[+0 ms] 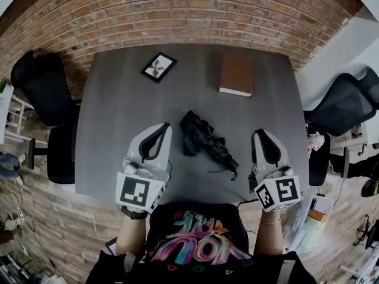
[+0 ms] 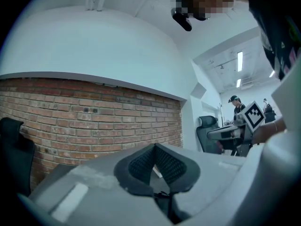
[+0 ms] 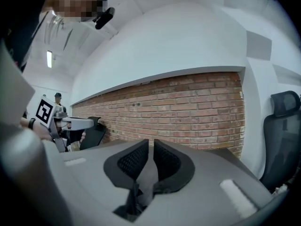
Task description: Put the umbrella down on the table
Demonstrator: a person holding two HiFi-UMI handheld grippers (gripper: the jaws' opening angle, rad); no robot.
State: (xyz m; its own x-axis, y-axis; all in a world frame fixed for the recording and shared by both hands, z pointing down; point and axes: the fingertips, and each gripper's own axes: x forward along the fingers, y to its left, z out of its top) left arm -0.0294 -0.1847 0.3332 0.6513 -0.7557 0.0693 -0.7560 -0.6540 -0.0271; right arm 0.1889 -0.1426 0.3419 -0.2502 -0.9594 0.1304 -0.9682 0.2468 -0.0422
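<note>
Table (image 1: 106, 129): its near edge is hidden under both tongs and the person's torso. Umbrella (image 1: 204, 139) lies folded on it, between the tongs and slightly ahead, touching neither. Its handle end is hard to make out. Left gripper (image 2: 154, 145) closed, empty. Right gripper (image 3: 151, 142) a slit apart, empty. Risk: a careless sweep could nudge the umbrella off.

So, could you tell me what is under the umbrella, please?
Only the grey table shows around the umbrella, which lies on it. Anything beneath its folded fabric is covered.
</note>
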